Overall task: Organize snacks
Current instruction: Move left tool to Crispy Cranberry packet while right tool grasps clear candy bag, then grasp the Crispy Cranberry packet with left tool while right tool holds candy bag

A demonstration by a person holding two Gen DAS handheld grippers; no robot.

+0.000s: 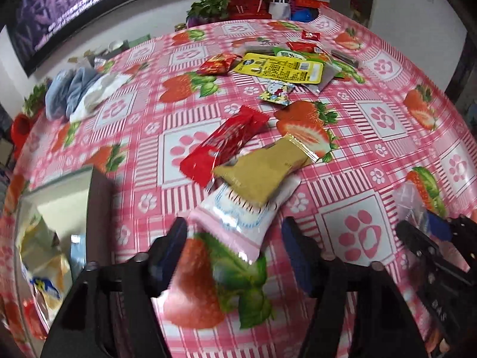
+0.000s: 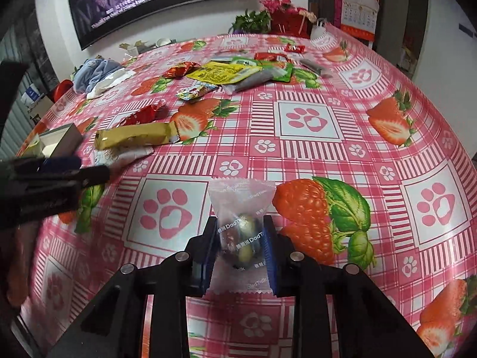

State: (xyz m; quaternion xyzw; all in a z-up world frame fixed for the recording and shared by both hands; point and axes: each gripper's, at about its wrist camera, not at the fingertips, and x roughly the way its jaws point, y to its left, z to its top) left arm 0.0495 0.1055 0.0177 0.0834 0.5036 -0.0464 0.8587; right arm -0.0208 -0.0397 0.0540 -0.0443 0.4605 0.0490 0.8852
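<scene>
**A:** Now, going from your left: what are you seeing by the worktop (image 1: 387, 68) edge?

**B:** You are looking at an open box (image 1: 56, 208) sitting at the far left, with wrappers lying inside it. Just right of it your left gripper (image 1: 235, 238) is hovering with its jaws standing apart, gripping nothing.

**A:** Is anything lying between those jaws?

**B:** The near end of a pink-and-white snack packet (image 1: 241, 217) is reaching into the gap, but the pads are not pressing on it. An olive-gold packet (image 1: 262, 170) is lying across its far end, and a red packet (image 1: 223, 143) is lying beside that one, their edges touching.

**A:** And further back?

**B:** A loose heap of snacks is lying toward the far side of the worktop, with a yellow packet (image 1: 280, 67) topmost and a small cartoon-printed sachet (image 1: 277, 91) just in front of it. A bundle of blue and white cloth (image 1: 77, 92) is sitting well to the left of the heap.

**A:** And your right side?

**B:** Your right gripper (image 2: 240, 238) is clamping its jaws on a translucent candy pouch (image 2: 241, 205), pinching it at the bulge where the dark and pale sweets are showing. The pouch is pointing away from you, sitting low over the strawberry-patterned cloth, well apart from the heap.
</scene>
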